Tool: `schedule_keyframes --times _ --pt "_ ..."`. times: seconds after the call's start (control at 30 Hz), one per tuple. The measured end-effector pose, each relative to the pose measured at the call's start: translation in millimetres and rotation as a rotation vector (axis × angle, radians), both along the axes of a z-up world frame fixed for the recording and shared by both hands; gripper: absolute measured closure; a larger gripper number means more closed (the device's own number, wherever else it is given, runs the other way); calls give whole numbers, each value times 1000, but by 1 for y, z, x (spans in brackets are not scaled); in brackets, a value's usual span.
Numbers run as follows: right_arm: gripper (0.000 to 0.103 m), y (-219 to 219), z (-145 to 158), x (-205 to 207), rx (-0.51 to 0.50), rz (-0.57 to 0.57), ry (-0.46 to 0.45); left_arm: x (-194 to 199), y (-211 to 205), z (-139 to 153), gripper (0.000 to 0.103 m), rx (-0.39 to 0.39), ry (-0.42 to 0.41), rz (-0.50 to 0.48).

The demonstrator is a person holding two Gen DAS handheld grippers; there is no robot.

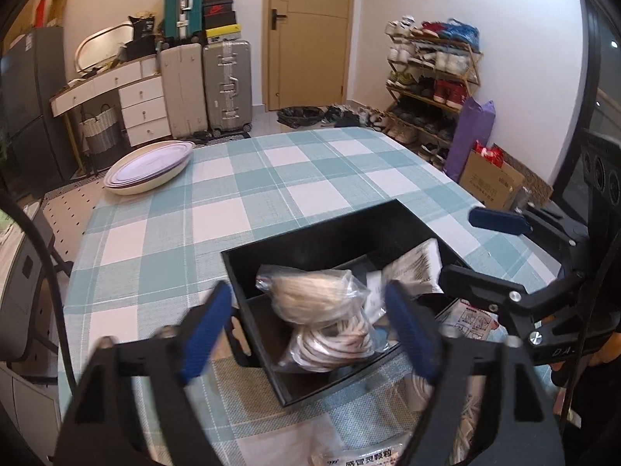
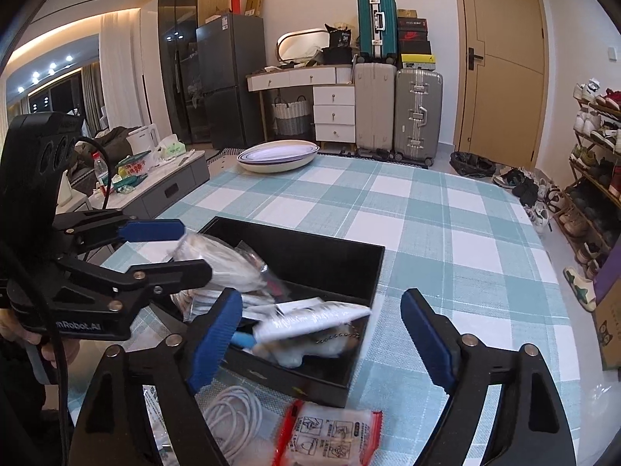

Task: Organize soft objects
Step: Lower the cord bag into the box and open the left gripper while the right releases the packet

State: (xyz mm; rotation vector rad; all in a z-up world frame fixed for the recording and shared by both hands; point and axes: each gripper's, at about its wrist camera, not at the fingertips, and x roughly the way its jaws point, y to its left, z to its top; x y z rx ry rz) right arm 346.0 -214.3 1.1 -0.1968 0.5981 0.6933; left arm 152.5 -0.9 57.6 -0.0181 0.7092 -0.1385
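A black box [image 1: 310,244] [image 2: 341,260] stands on the checked tablecloth. In it lie clear bags of pale cord [image 1: 318,295] [image 2: 229,260], a coiled white cable bag [image 1: 341,341] and a white printed packet [image 1: 419,264] [image 2: 310,320]. My left gripper [image 1: 314,330] is open above the box's near end, empty; it also shows in the right wrist view [image 2: 170,248]. My right gripper [image 2: 322,334] is open and empty over the box's near edge, and shows in the left wrist view [image 1: 469,244]. A loose white cable [image 2: 233,423] and a red-edged packet [image 2: 330,435] lie on the cloth in front.
Stacked shallow bowls [image 1: 149,167] [image 2: 277,155] sit at the table's far corner. A printed packet [image 1: 372,460] lies at the near edge. Suitcases [image 1: 227,85], a shoe rack [image 1: 434,77] and a door stand beyond the table.
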Motion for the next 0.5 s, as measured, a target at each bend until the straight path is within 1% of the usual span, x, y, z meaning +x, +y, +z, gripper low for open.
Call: schedule_keyframes --times 0.07,0.13,0.27,0.5 --pt "4 -7 2 -4 6 -17 -3 -8 5 5 5 -31 -31 15" --pt "1 -16 3 -9 22 -38 -7 -16 9 8 0 -49 -38 29" --pt "1 -32 1 -18 43 -56 15 -31 12 5 0 -51 -39 50" --pt "0 -54 -5 -39 68 -79 25 -59 10 -9 0 -3 -35 70"
